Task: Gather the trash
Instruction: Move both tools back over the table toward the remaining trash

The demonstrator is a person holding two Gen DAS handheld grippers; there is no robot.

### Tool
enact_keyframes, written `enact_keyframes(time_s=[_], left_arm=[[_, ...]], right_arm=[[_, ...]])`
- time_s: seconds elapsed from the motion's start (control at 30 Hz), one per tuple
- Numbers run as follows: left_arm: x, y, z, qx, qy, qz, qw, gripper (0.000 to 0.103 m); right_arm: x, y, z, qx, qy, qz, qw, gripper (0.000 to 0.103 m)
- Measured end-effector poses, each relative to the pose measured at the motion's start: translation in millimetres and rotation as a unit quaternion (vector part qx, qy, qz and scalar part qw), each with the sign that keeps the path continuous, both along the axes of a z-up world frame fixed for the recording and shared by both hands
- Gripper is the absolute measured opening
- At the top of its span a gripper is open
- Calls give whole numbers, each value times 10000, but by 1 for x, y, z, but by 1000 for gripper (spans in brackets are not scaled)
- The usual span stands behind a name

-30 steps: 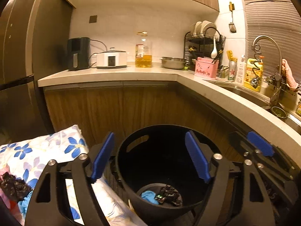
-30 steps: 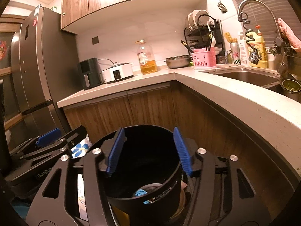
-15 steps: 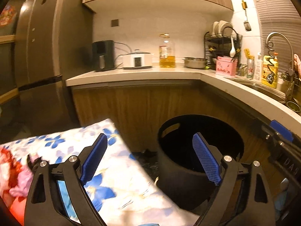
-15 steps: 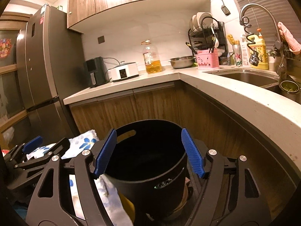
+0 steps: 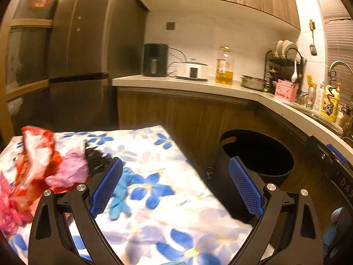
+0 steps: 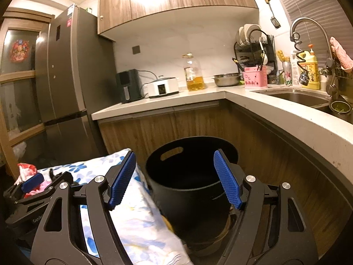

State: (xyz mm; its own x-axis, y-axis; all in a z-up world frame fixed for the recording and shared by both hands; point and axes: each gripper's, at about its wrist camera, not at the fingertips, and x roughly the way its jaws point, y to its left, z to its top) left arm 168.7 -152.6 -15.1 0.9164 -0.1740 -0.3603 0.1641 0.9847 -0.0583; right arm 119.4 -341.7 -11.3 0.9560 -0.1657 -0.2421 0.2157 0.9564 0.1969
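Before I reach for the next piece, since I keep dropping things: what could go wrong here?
The blue scrap lies close to the black crinkly piece and pink wrapper, so the open left gripper may snag several. The black bin stands beside the floral cloth, where carried scraps could fall short.

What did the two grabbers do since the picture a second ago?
The left gripper swung away from the round black plastic bin to the flowered cloth with the crumpled wrappers. Both it and the right gripper have just been opening, holding nothing. The bin stayed put.
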Motion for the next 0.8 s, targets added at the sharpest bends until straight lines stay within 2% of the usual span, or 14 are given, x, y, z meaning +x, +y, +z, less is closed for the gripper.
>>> enact_keyframes(time_s=[0.27, 0.47, 0.67, 0.8], left_arm=[[-37, 60, -18, 163, -161, 795, 9966, 93], [-53, 106, -30, 254, -47, 1291, 9913, 93], [-69, 159, -33, 249, -14, 1921, 9811, 93], [-80, 196, -31, 346, -50, 2509, 9674, 93]], right_arm=[[-11, 45, -10, -25, -55, 294, 9995, 72], [-10, 81, -16, -57, -6, 590, 9982, 72], [-7, 120, -23, -66, 97, 967, 9952, 72], [-3, 144, -27, -102, 163, 1218, 9924, 72]])
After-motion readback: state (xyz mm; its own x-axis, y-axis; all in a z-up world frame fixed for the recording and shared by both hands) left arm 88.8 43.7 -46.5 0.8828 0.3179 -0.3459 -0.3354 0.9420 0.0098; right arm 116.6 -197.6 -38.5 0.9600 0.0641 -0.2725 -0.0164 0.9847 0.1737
